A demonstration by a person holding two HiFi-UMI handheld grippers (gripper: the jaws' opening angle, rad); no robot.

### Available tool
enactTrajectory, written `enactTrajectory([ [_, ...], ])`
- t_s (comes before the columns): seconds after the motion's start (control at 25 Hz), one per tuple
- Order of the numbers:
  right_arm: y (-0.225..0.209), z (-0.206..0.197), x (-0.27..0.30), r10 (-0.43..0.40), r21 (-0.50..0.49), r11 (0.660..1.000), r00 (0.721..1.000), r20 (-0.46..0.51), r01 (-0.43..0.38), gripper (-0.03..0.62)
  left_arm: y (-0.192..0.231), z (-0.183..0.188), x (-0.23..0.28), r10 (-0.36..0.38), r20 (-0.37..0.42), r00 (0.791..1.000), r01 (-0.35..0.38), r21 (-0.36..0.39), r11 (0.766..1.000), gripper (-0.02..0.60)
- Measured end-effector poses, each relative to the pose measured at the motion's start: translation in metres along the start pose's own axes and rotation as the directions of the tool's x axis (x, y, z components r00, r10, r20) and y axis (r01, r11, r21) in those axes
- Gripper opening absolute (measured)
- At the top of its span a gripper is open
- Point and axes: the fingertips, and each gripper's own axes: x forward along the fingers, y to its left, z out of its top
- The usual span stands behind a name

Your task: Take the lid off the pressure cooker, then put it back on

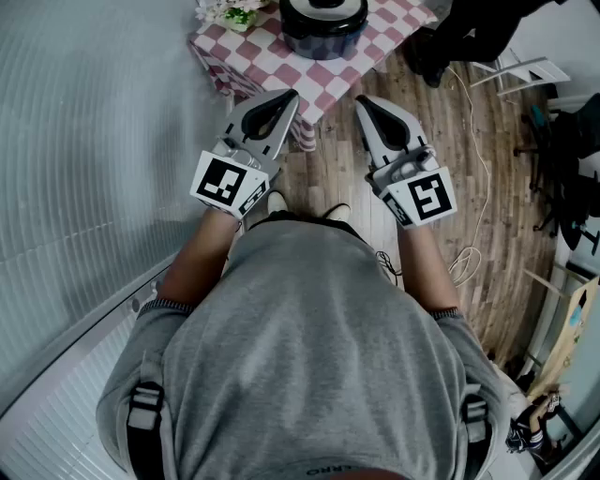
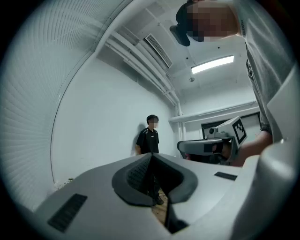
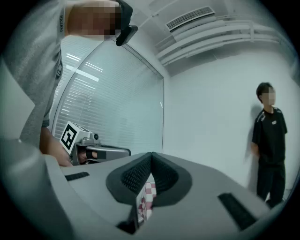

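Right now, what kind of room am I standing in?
Probably an office or lab room staged for recording, not a kitchen: a glass wall with blinds, a ceiling vent, and the cooker on a small checked table over wood floor.

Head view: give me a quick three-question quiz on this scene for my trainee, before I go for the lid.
1. True or false: the left gripper is touching the pressure cooker.
2. The pressure cooker stands on: A) the bare wooden floor, B) a checked tablecloth, C) a metal tray.
3. How do the jaws of the right gripper stand, and what do they hold?

Key: 1 false, it is short of the table. 2 B. 3 shut, holding nothing.
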Motion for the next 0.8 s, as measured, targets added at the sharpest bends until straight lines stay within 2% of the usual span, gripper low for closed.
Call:
enactTrajectory([
  [0.8, -0.0049, -0.0027, -0.0036, 0.035, 0.019, 0.999, 0.999, -0.017, -0.035, 0.005, -0.0090, -0.0063, 0.0036, 0.015, -0.026, 1.000, -0.014, 0.022, 1.000, 0.020],
])
